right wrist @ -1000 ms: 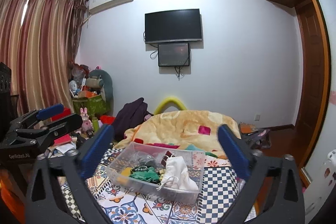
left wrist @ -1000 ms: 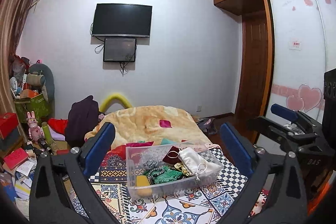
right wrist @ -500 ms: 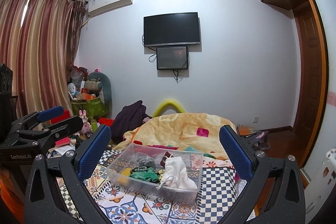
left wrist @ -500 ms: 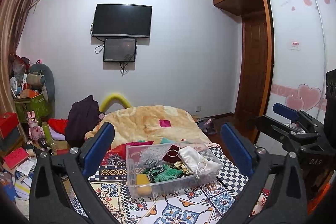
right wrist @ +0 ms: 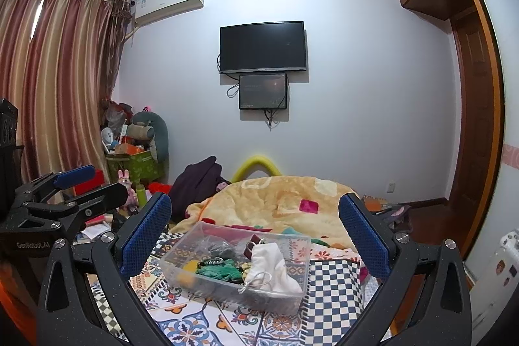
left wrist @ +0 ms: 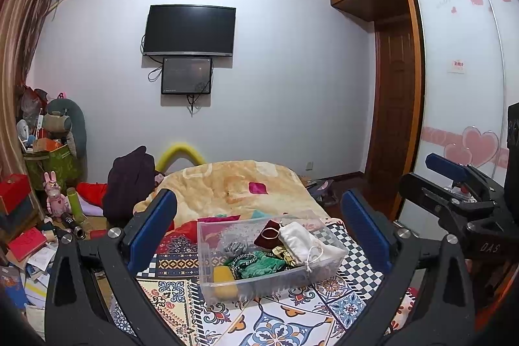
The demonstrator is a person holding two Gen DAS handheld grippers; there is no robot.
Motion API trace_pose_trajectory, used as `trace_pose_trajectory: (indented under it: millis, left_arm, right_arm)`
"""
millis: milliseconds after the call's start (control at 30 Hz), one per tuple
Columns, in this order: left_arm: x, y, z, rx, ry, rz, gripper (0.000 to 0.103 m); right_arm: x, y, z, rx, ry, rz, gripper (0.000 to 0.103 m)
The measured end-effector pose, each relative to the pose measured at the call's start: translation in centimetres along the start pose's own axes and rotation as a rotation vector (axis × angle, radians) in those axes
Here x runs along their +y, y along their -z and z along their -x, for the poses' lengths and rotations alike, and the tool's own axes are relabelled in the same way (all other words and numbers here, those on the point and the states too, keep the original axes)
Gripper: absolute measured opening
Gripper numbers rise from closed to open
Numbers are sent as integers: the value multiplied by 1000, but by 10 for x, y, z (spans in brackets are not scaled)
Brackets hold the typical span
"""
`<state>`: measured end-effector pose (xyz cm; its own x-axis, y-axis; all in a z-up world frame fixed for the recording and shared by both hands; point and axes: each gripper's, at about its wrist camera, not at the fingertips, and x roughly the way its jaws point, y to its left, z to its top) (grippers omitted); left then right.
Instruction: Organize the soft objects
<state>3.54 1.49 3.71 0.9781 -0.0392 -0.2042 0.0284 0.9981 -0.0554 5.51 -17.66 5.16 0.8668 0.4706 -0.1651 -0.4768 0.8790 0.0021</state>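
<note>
A clear plastic box (left wrist: 207,252) stands on the patterned bedcover (left wrist: 292,316). It holds a white drawstring pouch (left wrist: 300,242), a green cloth (left wrist: 262,266), a yellow piece (left wrist: 223,279), a grey bundle and a dark red piece. The box also shows in the right wrist view (right wrist: 301,291), with the white pouch (right wrist: 272,265). My left gripper (left wrist: 258,226) is open and empty, held above and short of the box. My right gripper (right wrist: 254,229) is open and empty, likewise apart from the box. The right gripper shows at the right edge of the left wrist view (left wrist: 454,193).
A yellow blanket (left wrist: 233,187) lies bunched beyond the box. A dark garment (left wrist: 129,180) lies at the bed's far left. Boxes, toys and papers (left wrist: 39,216) crowd the floor on the left. A wardrobe (left wrist: 460,106) stands on the right.
Both grippers stay open and have barely moved; the right wrist view has tilted slightly, so the box sits a little lower in its frame.
</note>
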Motion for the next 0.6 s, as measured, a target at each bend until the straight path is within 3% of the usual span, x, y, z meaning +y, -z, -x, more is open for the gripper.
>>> trace_pose_trajectory:
  millis: [600]
  left_arm:
    - [0,5,0,2,2,4,103]
  right_arm:
    - [-3,2,-4,21,2,-19,103]
